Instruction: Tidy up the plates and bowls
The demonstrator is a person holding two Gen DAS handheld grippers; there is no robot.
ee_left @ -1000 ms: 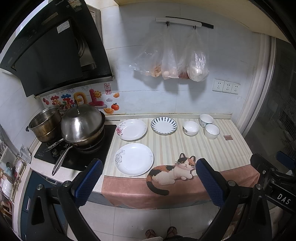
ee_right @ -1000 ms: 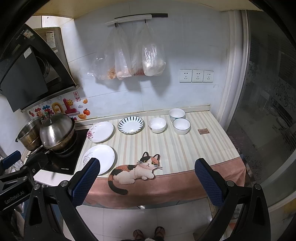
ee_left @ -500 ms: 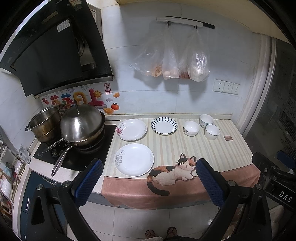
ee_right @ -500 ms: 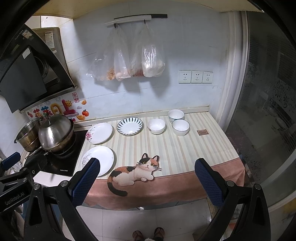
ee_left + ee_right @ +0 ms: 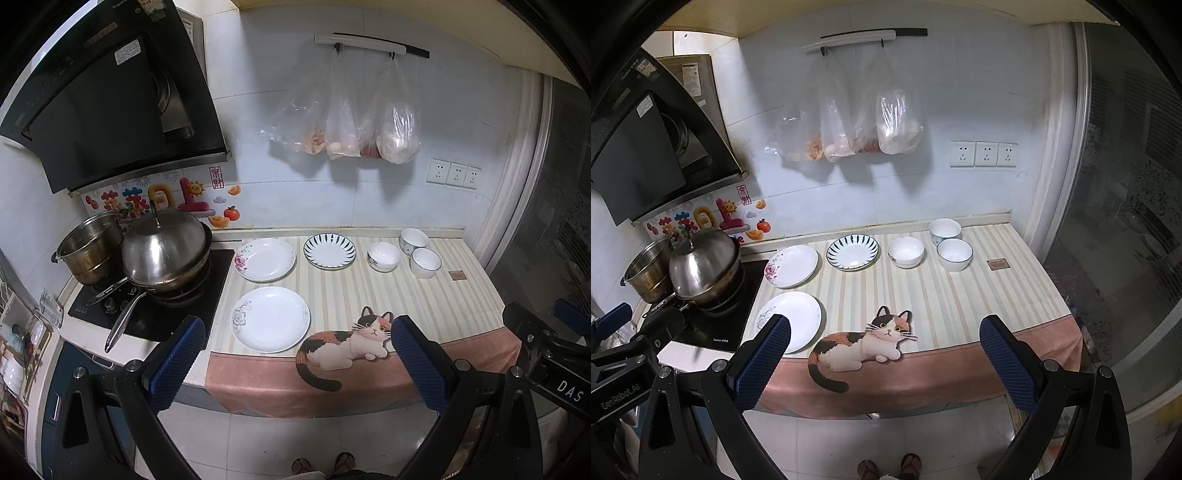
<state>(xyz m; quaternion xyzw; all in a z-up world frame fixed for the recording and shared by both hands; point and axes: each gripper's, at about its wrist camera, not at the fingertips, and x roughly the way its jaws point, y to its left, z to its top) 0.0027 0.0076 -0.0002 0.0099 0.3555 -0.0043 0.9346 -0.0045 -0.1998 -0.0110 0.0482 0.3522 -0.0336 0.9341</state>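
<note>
Blue-padded left gripper point(image 5: 295, 347) & right gripper point(image 5: 882, 343) both spread wide, empty, held back from counter. Three plates point(image 5: 270, 318) left (near stove), three bowls point(image 5: 384, 256) right, on striped cloth point(image 5: 369, 295).

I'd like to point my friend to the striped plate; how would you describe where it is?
Find the striped counter cloth right of the stove. Along its back edge, by the wall, the plate sits between a flowered white plate and a white bowl. Only it has dark blue rays around the rim.
</note>
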